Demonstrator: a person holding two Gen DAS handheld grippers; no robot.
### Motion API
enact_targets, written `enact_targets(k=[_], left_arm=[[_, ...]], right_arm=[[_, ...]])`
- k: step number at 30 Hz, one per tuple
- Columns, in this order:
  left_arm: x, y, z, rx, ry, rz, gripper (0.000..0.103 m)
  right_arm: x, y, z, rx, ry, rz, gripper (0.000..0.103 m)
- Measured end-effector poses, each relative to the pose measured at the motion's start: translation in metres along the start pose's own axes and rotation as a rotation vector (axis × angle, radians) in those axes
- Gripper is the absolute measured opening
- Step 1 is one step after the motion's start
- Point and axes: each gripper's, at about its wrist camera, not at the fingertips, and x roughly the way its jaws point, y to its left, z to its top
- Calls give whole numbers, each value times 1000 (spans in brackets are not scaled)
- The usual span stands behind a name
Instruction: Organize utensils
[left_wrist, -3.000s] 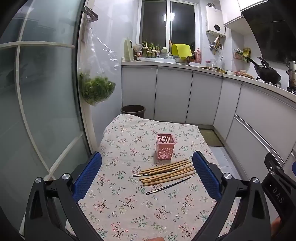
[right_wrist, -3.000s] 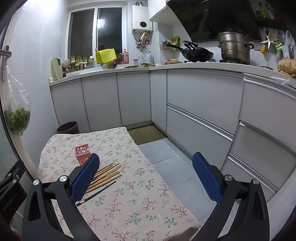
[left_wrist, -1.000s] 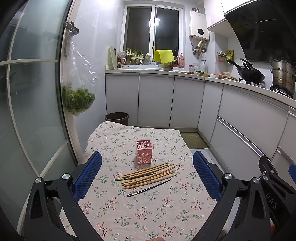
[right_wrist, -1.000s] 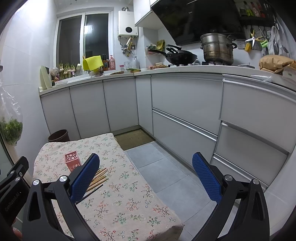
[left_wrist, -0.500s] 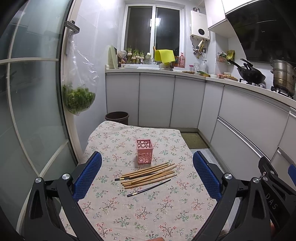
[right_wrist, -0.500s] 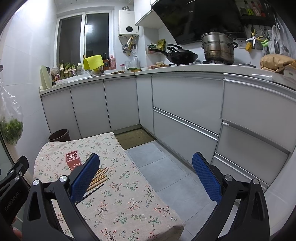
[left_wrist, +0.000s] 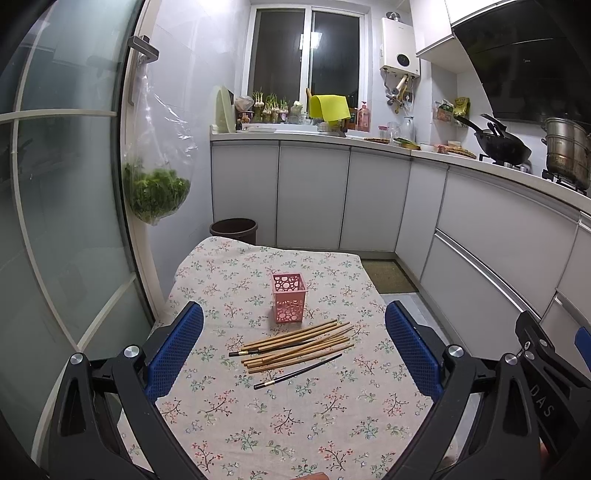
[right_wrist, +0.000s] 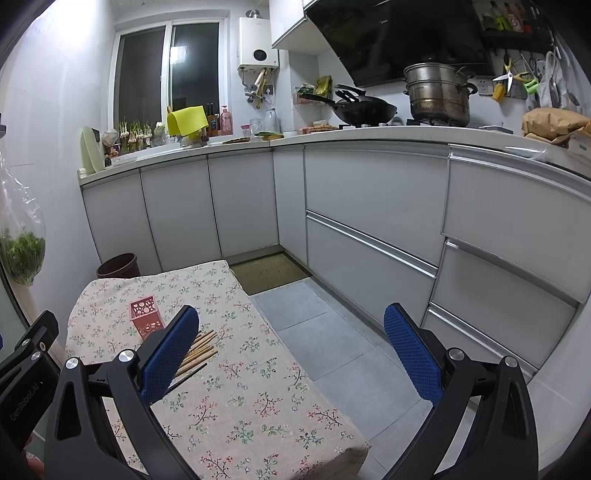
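Hovering with jaws spread wide and empty, the left gripper (left_wrist: 293, 345) faces a loose pile of bamboo chopsticks (left_wrist: 297, 347) at mid-table (left_wrist: 221, 413), just in front of the upright pink holder (left_wrist: 289, 302). The sticks look light, stiff and apt to roll; a pinch near mid-length seems safest. One dark chopstick (left_wrist: 297, 371) lies apart, nearer. The right gripper (right_wrist: 291, 352), equally spread, points past the table's right edge, the pile to its left.

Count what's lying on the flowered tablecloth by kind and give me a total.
Pink holder: 1
Black chopsticks: 2
Wooden chopsticks: about 8, since they overlap in a pile and the exact number is hard to tell
Total: about 11
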Motion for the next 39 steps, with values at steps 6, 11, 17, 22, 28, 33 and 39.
enact_targets(k=[6,11,17,22,28,33,39], left_arm=[[1,0,-1,-1,2,0,95],[13,6,1,0,17,7,96],[105,3,38,66,291,-310,96],[243,-56,38,275,689,-402,96],[363,-98,-1,356,975,-456,96],[429,-117,-26,506,1045,-394,91],[470,-117,-37,592,1061,-349,78]], right_arm=[[1,1,-1,-4,2,-1,98],[7,-4,0,27,24,-18,98],[58,-34,-14,202,198,-22,98],[121,-34,-39,234,318,-13,98],[199,-22,-68,238,489,43,98],[226,-20,-76,308,595,155,98],[235,-8,-68,314,598,235,98]])
